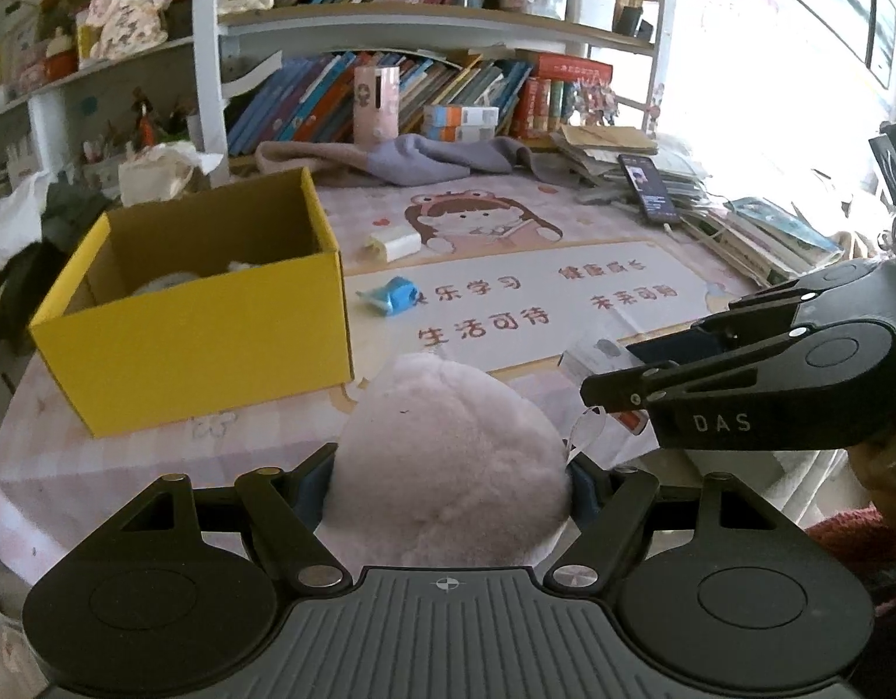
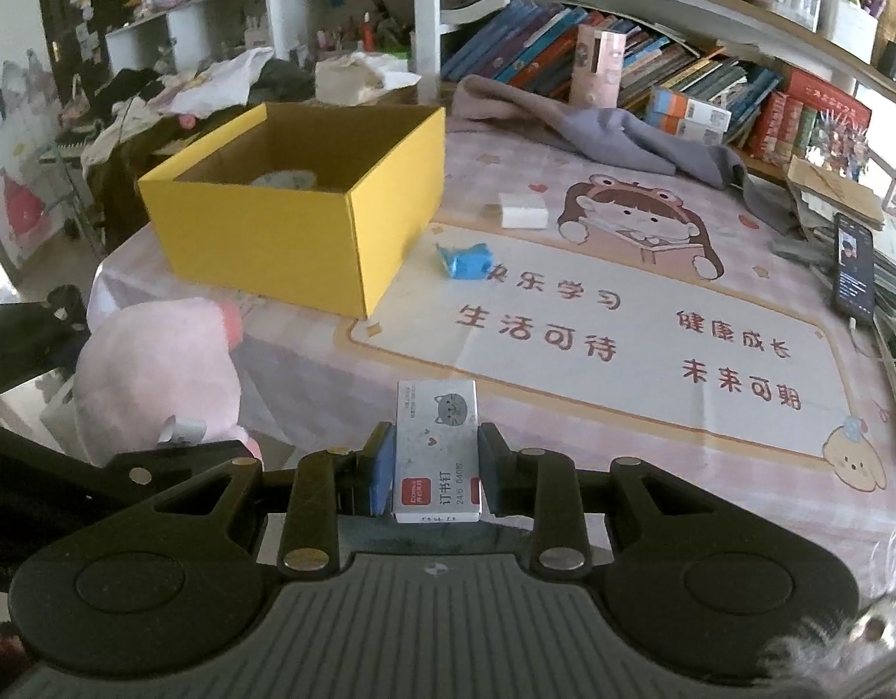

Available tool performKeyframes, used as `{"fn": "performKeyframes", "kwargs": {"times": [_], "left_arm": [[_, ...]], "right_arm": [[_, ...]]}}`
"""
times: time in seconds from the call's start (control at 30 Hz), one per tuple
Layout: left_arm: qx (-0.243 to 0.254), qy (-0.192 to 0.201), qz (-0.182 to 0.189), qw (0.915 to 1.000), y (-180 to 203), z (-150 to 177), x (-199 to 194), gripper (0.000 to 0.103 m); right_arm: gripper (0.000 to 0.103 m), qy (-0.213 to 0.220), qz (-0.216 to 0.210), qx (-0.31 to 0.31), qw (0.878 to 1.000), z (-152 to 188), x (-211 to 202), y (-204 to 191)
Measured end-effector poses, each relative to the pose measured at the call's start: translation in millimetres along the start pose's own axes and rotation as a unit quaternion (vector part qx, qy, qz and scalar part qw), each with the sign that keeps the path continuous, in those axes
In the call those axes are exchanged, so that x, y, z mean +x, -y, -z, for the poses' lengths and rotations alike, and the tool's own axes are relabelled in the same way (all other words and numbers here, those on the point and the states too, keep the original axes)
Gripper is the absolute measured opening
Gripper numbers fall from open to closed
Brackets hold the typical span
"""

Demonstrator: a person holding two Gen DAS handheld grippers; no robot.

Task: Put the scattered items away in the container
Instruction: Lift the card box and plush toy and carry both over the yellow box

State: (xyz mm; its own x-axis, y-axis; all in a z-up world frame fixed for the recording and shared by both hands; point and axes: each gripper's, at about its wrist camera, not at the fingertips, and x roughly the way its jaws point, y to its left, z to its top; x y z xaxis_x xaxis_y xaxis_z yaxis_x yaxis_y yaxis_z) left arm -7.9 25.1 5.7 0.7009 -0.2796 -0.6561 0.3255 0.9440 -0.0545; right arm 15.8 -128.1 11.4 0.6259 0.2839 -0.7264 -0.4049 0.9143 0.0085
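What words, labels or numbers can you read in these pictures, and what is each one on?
"DAS": right gripper, on its side.
"快乐学习", "健康成长", "生活可待", "未来可期": desk mat; the first character is partly covered by the blue item.
"订书钉": staple box held in the right jaws.
The staple box's numbers and red logo, the book spines and the phone screen are too small or blurred.

A fluffy pale pink plush toy [image 1: 448, 454] sits clamped between two gripper fingers, above the table edge near the yellow cardboard box [image 1: 215, 314]. The box stands open on the table, with something pale lying inside. A small white staple box [image 2: 436, 448] with a grey cat picture is pinched upright between the other fingers. A blue sharpener [image 2: 465, 261] and a white eraser [image 2: 524, 209] lie on the mat beside the yellow box.
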Motion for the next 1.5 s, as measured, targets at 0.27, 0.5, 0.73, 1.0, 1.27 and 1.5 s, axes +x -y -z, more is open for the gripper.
{"fn": "performKeyframes", "kwargs": {"times": [0.27, 0.5, 0.73, 1.0, 1.27, 1.5], "left_arm": [[-0.024, -0.012, 0.008, 0.9996, -9, 10, -3, 0.077], [-0.036, -0.021, 0.004, 0.9991, -17, 17, -5, 0.077], [-0.043, -0.022, -0.007, 0.9988, -25, 23, -12, 0.077], [-0.068, -0.005, -0.036, 0.9970, -38, 27, -24, 0.077], [-0.099, 0.000, -0.067, 0.9928, -54, 34, -35, 0.077], [-0.130, 0.011, -0.099, 0.9865, -75, 38, -43, 0.077]], "right_arm": [[0.028, -0.017, -0.003, -0.010, 1.000, 5, 3, -13], [0.028, -0.027, -0.010, -0.015, 0.999, 9, 5, -21], [0.028, -0.026, -0.020, -0.021, 0.999, 8, 6, -31], [0.028, -0.022, -0.041, -0.057, 0.997, -2, 9, -50], [0.028, -0.022, -0.068, -0.095, 0.993, -13, 19, -71], [0.028, -0.017, -0.091, -0.124, 0.988, -25, 29, -90]]}}
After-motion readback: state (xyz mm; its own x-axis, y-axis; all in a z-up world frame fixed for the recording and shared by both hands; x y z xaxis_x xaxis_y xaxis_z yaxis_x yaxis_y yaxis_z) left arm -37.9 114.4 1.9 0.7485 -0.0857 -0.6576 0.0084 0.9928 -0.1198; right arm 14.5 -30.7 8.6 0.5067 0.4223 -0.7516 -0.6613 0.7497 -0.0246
